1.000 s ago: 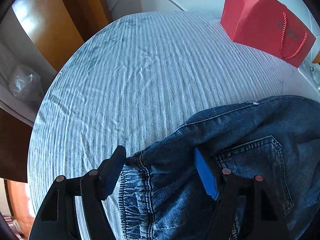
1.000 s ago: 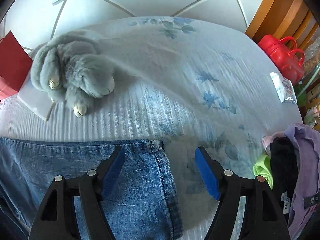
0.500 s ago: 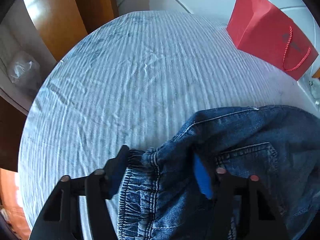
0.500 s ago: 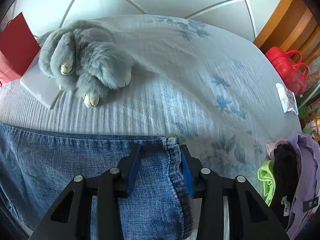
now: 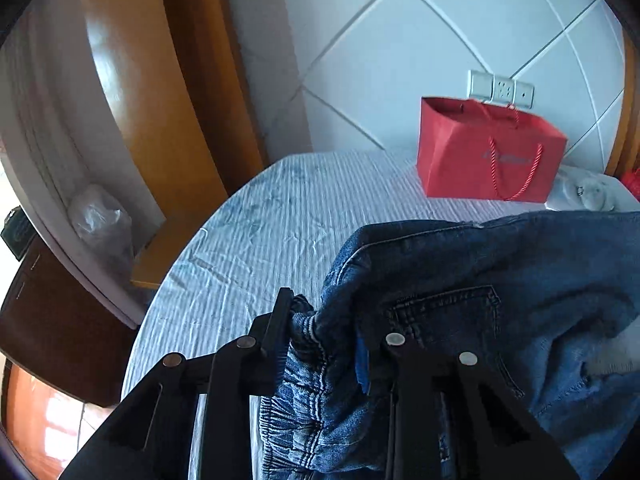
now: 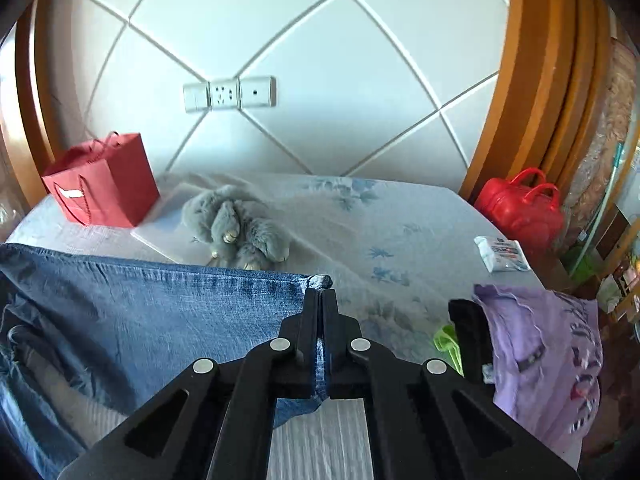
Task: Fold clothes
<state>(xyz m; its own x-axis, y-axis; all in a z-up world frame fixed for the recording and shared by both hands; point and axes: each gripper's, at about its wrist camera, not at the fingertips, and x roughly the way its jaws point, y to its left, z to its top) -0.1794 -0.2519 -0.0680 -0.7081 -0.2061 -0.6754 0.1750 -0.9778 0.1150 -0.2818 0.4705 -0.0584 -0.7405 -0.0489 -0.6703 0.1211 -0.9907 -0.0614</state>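
Jeans (image 6: 160, 312) now lifted, between both grippers' fingers

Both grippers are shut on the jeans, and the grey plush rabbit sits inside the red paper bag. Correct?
Not quite. The left gripper and right gripper do clamp the jeans, but the right wrist view shows the grey plush rabbit lying on the bed beside the red paper bag, not inside it.

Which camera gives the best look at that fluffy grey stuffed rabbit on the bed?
The right wrist view: the fluffy grey stuffed rabbit lies whole and unobstructed beyond the blue denim jeans. In the left wrist view, the jeans hide that area and I cannot make it out.
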